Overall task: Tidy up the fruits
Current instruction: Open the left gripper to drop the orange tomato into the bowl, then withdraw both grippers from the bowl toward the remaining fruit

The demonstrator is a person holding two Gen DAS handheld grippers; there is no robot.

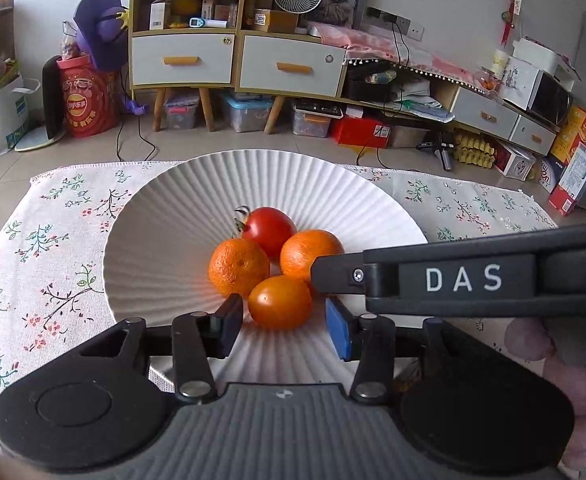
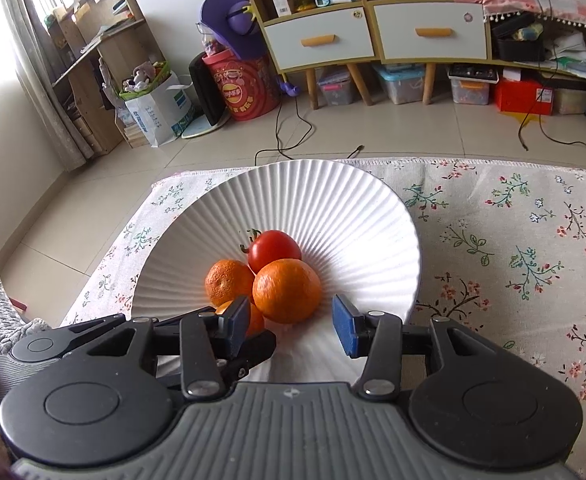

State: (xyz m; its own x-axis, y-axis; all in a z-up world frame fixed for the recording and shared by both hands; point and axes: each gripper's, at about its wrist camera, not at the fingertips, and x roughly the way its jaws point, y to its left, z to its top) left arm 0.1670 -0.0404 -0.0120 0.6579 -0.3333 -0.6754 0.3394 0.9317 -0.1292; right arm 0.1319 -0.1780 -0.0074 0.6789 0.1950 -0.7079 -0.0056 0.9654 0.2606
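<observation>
A white ribbed plate (image 1: 197,200) (image 2: 333,208) on a floral cloth holds a red tomato (image 1: 269,228) (image 2: 275,250), two mandarins (image 1: 239,266) (image 1: 311,252) (image 2: 287,290) (image 2: 229,282) and an orange cherry tomato (image 1: 279,302) (image 2: 255,318). My left gripper (image 1: 283,330) is open, its pads either side of the orange tomato with gaps showing. My right gripper (image 2: 291,324) is open just in front of the big mandarin; its body shows in the left wrist view (image 1: 465,280).
The floral tablecloth (image 1: 53,240) (image 2: 513,240) covers the table, whose far edge lies just behind the plate. Beyond are tiled floor, cabinets with drawers (image 1: 237,60), storage boxes and cables. A hand in a pink glove (image 1: 565,380) is at the right.
</observation>
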